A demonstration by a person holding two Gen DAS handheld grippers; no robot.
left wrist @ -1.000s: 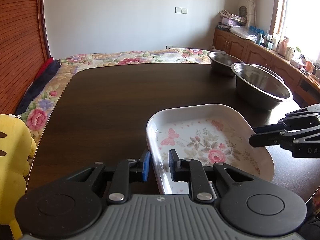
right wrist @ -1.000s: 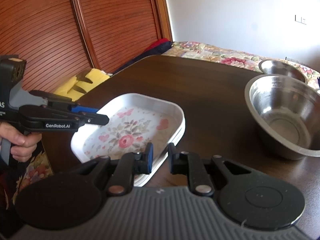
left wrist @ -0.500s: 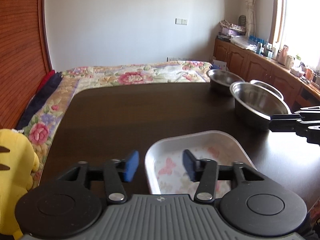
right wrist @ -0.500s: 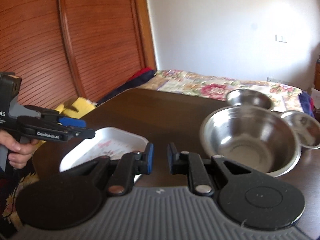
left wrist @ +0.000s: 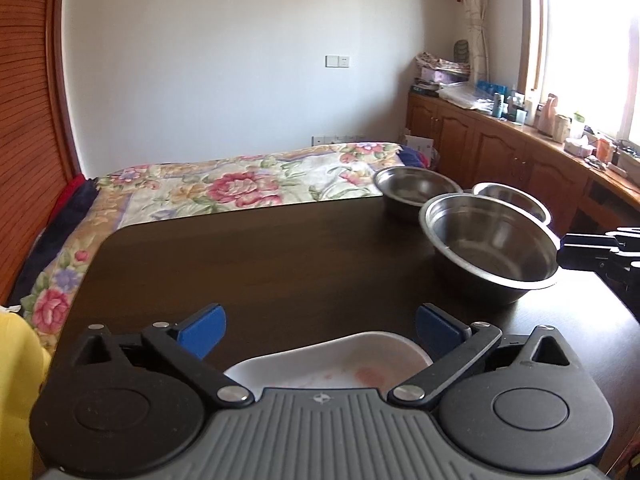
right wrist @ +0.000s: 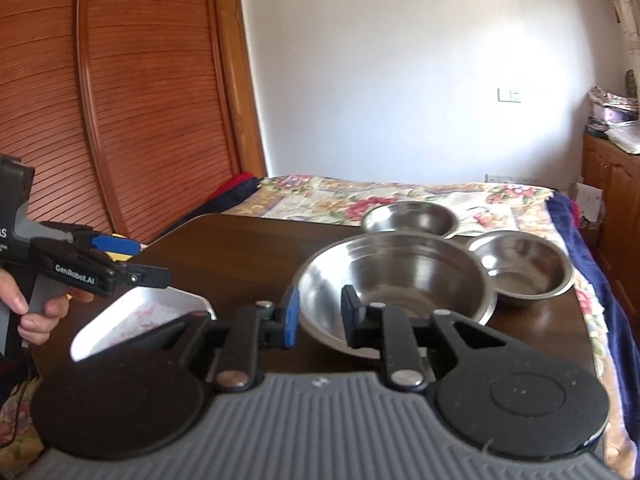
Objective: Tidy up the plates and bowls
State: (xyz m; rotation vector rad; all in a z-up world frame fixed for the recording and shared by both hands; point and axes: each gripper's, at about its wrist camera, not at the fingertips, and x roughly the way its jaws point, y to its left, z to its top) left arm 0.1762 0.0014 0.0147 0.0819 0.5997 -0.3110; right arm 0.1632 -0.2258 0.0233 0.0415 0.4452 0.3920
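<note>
A white floral plate (left wrist: 340,364) lies on the dark table (left wrist: 260,260) just beneath my left gripper (left wrist: 320,328), whose jaws stand wide open above it with nothing between them. The plate (right wrist: 140,312) and the left gripper (right wrist: 132,276) also show in the right wrist view. A large steel bowl (right wrist: 396,276) sits right in front of my right gripper (right wrist: 320,316), which is narrowly open at the bowl's near rim and holds nothing. Two small steel bowls (right wrist: 410,218) (right wrist: 520,268) stand behind it. From the left wrist view, the right gripper (left wrist: 592,252) is beside the large bowl (left wrist: 492,248).
A bed with a floral cover (left wrist: 240,188) borders the table's far edge. Wooden cabinets (left wrist: 500,152) with clutter run along the right under a window. A yellow plush toy (left wrist: 16,380) is at the left. A hand (right wrist: 36,312) holds the left gripper.
My left gripper let go of the plate's rim, opened wide and drew back. My right gripper swung from the plate to the large bowl, its gap widening slightly.
</note>
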